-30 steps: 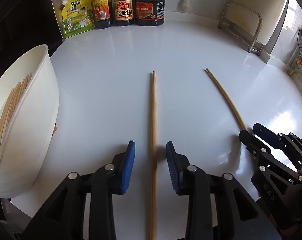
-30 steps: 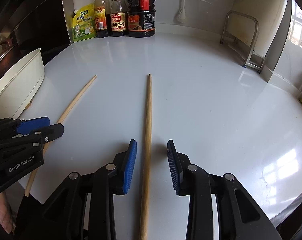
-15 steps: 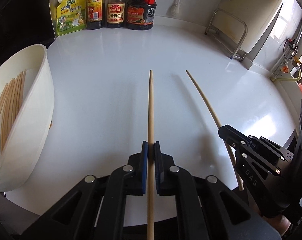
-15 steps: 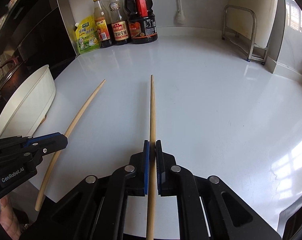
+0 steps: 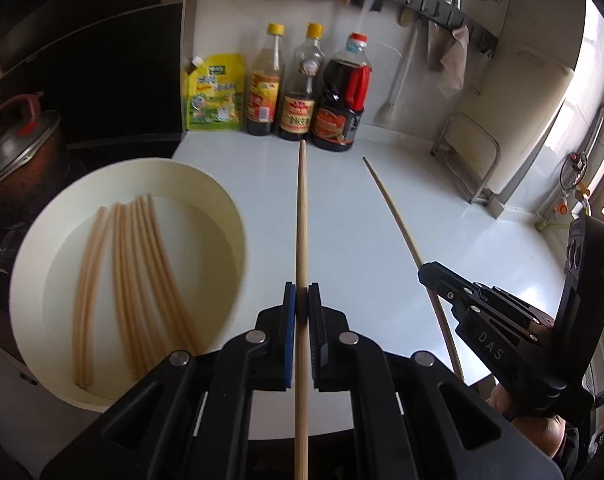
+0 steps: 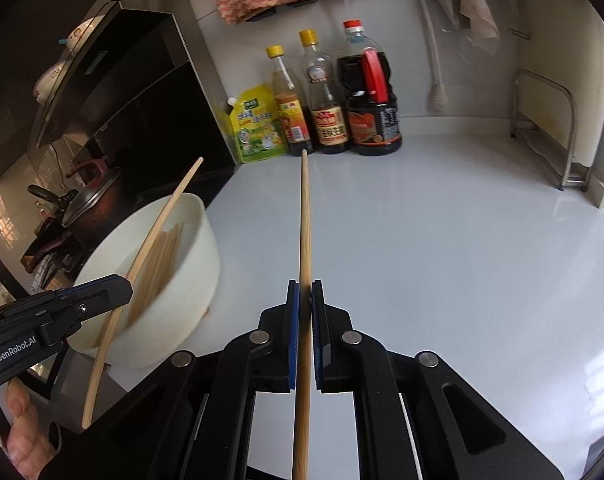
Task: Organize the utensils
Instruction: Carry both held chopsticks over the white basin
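Far left: dark pot with metal lid (image 5: 20,148), off the counter, not part of the task. Next, white bowl (image 5: 222,208) at the counter's left edge; about 6 wooden chopsticks (image 5: 142,276) lie inside, roughly parallel, blurred so the count is approximate. Nothing else visible in it.

Left gripper (image 5: 301,312): blue pads closed tight on 1 chopstick (image 5: 301,216), clamped mid-shaft, tip pointing forward toward the bottles. In the right wrist view this left chopstick (image 6: 158,224) is raised off the counter and crosses in front of the bowl (image 6: 198,216), near its rim.

Right gripper (image 6: 305,312): also pinched fully onto its own chopstick (image 6: 305,220), held mid-shaft, lifted above the white counter (image 6: 441,260). From the left wrist view it shows as the right chopstick (image 5: 397,224) to the right of the left one, well apart from the bowl.

Step, as I judge it: both sticks picked up, transport to the bowl in hand. Next move calls for swinging each stick over the bowl, lining it up with those already inside, then opening the pads. Left is closer, likely goes 1st. Risk: long shaft tipping over the rim.

Back of the counter: yellow pouch (image 5: 216,92), 3 sauce bottles (image 5: 302,88). Far right: metal rack (image 6: 549,132).
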The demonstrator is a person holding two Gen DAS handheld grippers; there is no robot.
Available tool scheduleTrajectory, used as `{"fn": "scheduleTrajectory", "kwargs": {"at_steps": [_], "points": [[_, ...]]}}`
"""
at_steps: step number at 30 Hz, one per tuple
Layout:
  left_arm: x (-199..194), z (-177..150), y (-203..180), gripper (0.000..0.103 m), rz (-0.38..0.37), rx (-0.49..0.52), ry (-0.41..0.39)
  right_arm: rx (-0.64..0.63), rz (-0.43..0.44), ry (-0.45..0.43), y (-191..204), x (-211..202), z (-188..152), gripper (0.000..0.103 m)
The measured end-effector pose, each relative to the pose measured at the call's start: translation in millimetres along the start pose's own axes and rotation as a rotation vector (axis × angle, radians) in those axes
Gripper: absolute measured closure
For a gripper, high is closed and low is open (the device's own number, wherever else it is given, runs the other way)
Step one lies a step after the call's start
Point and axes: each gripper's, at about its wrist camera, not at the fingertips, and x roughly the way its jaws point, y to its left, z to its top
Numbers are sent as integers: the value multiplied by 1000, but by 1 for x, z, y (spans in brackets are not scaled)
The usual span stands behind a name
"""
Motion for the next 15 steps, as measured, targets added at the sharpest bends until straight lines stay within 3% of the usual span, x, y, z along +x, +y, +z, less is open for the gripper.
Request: {"fn": "scheduleTrajectory", "kwargs": {"at_steps": [6, 15], "points": [[-17, 18, 68, 96, 106, -61, -63, -57, 89, 24, 67, 35, 28, 97], [0, 24, 163, 96, 196, -163, -45, -144, 157, 107, 154, 101, 44, 97]]}}
